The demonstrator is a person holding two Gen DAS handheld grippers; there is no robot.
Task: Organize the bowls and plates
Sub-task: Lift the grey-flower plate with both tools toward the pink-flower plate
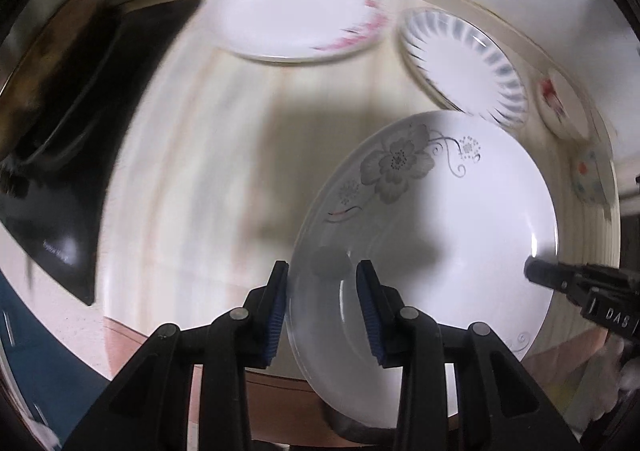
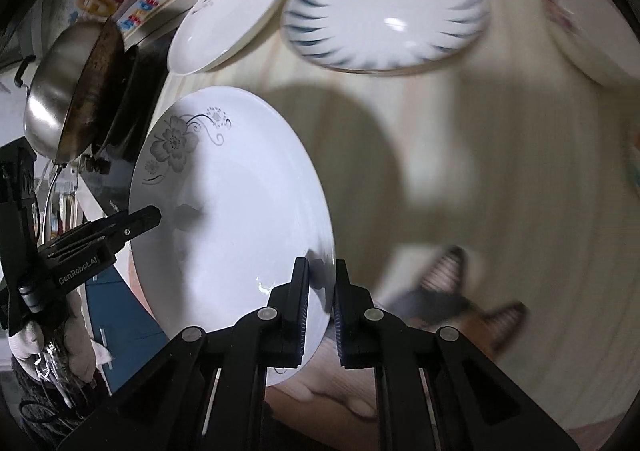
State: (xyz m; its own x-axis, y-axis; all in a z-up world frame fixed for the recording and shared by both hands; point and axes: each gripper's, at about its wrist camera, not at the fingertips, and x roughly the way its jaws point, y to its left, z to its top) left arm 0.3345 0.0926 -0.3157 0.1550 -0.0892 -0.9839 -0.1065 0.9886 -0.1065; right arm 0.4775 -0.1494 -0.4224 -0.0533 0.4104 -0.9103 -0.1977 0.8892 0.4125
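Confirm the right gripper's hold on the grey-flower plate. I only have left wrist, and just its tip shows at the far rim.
Observer: In the right wrist view, the right gripper is shut on the grey-flower plate, with the rim between its fingers.
Operator: Anything near the left gripper that I can't make out?
Observer: Yes. A wok sits on the stove just beyond the left gripper, left of the plate in that view.
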